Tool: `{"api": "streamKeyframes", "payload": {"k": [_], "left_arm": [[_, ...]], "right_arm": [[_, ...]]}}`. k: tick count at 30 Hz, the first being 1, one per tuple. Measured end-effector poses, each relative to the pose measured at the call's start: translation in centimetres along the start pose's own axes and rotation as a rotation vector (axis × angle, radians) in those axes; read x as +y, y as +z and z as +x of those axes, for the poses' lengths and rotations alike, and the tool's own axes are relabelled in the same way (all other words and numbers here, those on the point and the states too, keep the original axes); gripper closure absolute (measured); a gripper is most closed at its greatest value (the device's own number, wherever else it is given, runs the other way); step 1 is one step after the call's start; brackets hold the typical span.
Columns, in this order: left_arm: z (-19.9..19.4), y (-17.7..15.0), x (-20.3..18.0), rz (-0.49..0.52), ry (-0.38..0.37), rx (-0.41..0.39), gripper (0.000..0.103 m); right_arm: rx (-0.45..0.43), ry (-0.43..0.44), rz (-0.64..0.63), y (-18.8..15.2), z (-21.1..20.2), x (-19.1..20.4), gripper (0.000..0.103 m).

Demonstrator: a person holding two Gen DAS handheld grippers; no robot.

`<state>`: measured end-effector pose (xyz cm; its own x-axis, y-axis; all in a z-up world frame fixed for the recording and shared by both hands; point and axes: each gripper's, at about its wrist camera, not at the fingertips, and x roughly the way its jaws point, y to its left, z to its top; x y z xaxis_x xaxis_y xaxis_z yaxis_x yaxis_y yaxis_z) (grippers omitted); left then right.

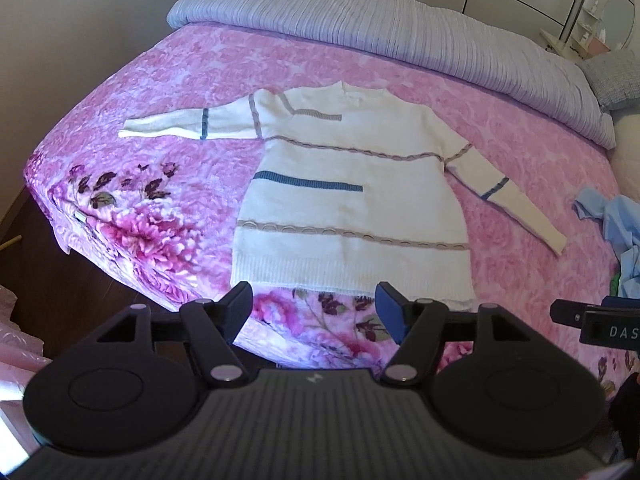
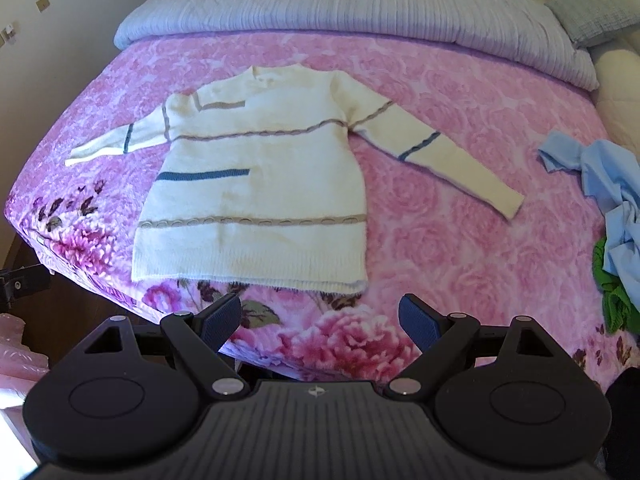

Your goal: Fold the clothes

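A cream knitted sweater with blue and beige stripes lies flat on the pink floral bedspread, front up, collar away from me, both sleeves spread out. It also shows in the right wrist view. My left gripper is open and empty, hovering just in front of the sweater's hem. My right gripper is open and empty, also a little short of the hem, off its right corner. The right gripper's side shows at the edge of the left wrist view.
A pile of light blue and green clothes lies at the bed's right side. A rolled grey-lilac quilt and a checked pillow lie at the far end. The bed's left edge drops to a dark floor.
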<state>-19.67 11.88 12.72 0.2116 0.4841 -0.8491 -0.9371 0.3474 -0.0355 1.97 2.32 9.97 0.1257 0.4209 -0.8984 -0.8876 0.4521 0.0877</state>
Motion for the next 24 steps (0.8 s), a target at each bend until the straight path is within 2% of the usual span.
{"api": "streamKeyframes", "payload": {"k": [15, 24], "left_arm": [[0.9, -0.8, 1.1, 0.003, 0.000, 0.043, 0.038], [1.5, 0.0, 2.4, -0.014, 0.014, 0.046, 0.038]], "right_arm": [[0.053, -0.022, 0.010, -1.0, 0.8, 0.6, 0.015], [0.047, -0.016, 0.005, 0.2, 1.2, 1.6, 0.015]]}}
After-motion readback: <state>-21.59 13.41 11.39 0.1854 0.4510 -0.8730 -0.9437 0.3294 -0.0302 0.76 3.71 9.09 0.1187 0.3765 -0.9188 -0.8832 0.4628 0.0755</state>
